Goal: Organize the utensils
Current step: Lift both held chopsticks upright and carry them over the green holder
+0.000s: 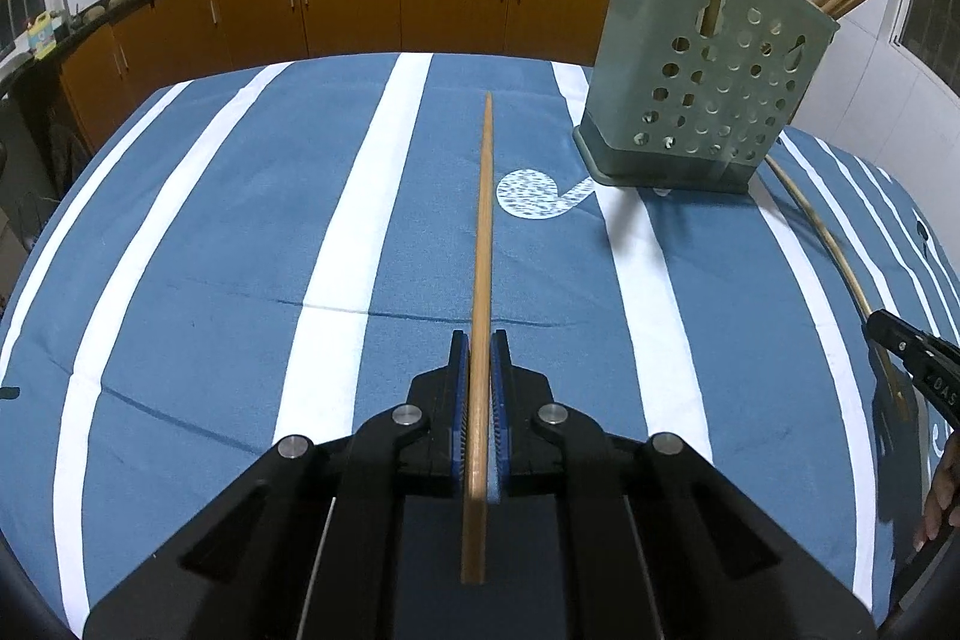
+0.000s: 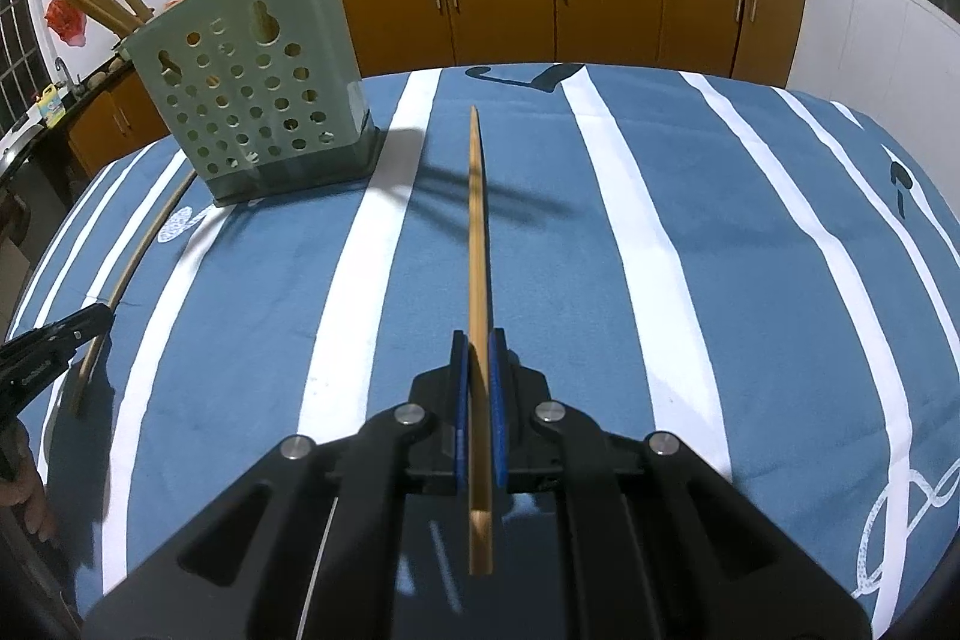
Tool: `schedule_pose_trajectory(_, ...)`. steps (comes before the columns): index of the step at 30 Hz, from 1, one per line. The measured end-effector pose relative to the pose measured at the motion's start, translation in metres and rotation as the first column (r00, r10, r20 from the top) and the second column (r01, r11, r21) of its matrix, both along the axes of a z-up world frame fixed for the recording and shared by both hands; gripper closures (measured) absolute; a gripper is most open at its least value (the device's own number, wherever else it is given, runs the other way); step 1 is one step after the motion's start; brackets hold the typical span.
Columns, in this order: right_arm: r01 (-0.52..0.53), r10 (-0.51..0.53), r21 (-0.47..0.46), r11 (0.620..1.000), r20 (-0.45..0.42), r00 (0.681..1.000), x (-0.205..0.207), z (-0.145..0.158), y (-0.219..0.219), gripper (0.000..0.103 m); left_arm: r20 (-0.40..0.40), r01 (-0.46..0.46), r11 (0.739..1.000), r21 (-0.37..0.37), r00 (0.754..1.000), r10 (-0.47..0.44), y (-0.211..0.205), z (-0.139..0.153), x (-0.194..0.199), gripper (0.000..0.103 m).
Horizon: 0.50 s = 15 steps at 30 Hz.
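Two slender wooden chopsticks are clamped: left gripper (image 1: 478,349) grips one chopstick (image 1: 482,244), right gripper (image 2: 478,346) another chopstick (image 2: 477,244). Perforated grey-green plastic holder (image 1: 714,82) stands upper right on striped cloth (image 1: 240,232).

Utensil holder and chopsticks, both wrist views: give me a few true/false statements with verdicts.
1. The left gripper is shut on a chopstick. True.
2. The right gripper is empty. False: it grips its own chopstick.
3. The green utensil holder lies tipped over. False: it stands upright on the striped tablecloth.
4. The holder already has chopsticks in it. True.
5. The holder's walls are solid. False: they are perforated with round holes.
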State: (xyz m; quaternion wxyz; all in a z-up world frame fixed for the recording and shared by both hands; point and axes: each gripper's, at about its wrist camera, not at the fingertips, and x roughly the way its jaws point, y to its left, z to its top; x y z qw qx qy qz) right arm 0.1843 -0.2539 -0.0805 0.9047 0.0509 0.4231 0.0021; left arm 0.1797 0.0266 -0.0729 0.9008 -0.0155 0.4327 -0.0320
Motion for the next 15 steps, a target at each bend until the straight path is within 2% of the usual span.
schedule_pose_trajectory(15,0.008,-0.008,-0.019,1.000,-0.002,1.000,0.0028,-0.0032,-0.0016,0.094,0.000,-0.011,1.000,0.002,1.000,0.011,-0.0006,-0.0003,0.0046,0.094)
